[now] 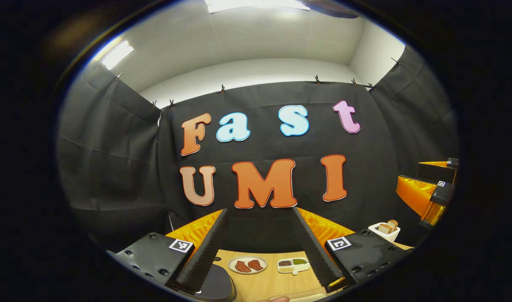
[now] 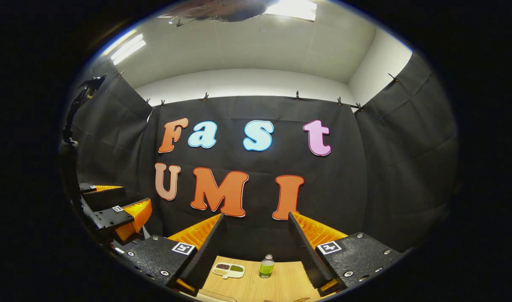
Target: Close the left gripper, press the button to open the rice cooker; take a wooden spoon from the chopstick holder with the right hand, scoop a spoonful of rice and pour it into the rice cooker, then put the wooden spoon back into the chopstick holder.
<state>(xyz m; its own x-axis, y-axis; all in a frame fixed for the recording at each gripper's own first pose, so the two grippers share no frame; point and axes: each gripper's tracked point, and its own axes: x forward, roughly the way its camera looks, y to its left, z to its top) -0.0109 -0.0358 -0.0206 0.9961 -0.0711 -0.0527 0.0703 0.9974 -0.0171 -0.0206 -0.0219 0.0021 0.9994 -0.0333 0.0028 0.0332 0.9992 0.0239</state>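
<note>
My left gripper is open, its fingers spread wide above the wooden table. A dark rounded body, apparently the rice cooker, sits low beside the left finger. The white chopstick holder stands at the right on the table, with wooden spoon heads sticking out of its top. My right gripper is open too, with nothing between its fingers. In the left gripper view it also shows at the far right edge. In the right gripper view the left gripper shows at the far left.
A round plate with two reddish pieces and a divided dish of beans lie toward the back of the table. The right gripper view shows the same dish and a small green bottle on the table.
</note>
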